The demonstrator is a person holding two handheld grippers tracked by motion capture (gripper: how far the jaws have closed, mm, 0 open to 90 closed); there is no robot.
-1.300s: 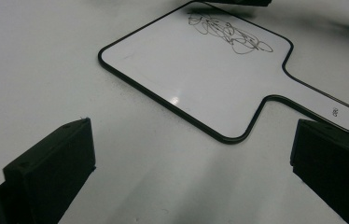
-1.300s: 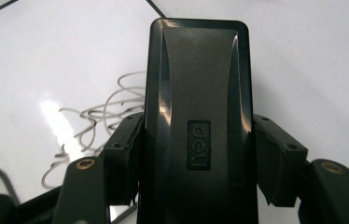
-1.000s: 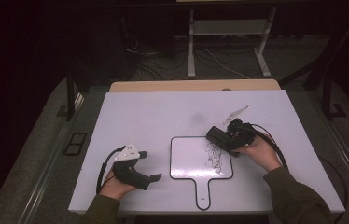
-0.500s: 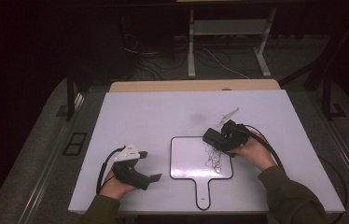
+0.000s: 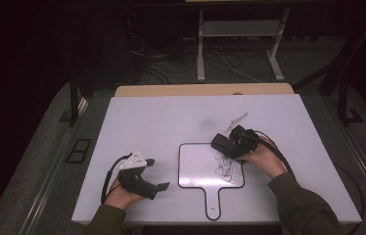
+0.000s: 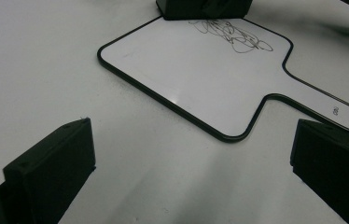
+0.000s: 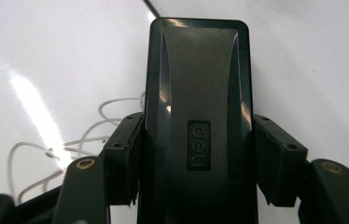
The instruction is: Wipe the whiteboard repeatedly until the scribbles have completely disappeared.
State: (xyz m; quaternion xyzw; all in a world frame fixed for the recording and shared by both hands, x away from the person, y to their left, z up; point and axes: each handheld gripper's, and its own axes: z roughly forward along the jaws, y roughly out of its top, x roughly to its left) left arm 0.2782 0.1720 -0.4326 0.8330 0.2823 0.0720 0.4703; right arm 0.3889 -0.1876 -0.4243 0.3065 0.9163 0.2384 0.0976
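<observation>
A small white paddle-shaped whiteboard [image 5: 195,169] [image 6: 200,84] lies flat near the table's front edge, handle toward me. Black scribbles [image 5: 225,166] [image 6: 235,39] mark its right part. My right gripper [image 5: 225,144] [image 7: 196,135] is shut on a black eraser [image 5: 220,143] [image 7: 196,93] [image 6: 200,7], which rests at the board's top right corner, just above the scribbles. My left gripper [image 5: 157,174] [image 6: 193,158] rests on the table left of the board, open, with nothing between its jaws.
The white table [image 5: 171,117] has free room behind and to the left of the board. A wooden strip [image 5: 200,90] runs along its far edge. Beyond it stand a metal frame [image 5: 200,44] and loose cables [image 5: 156,58] on the floor.
The right gripper has slid the eraser a little to the left along the board's top right corner. The left gripper has stayed put.
</observation>
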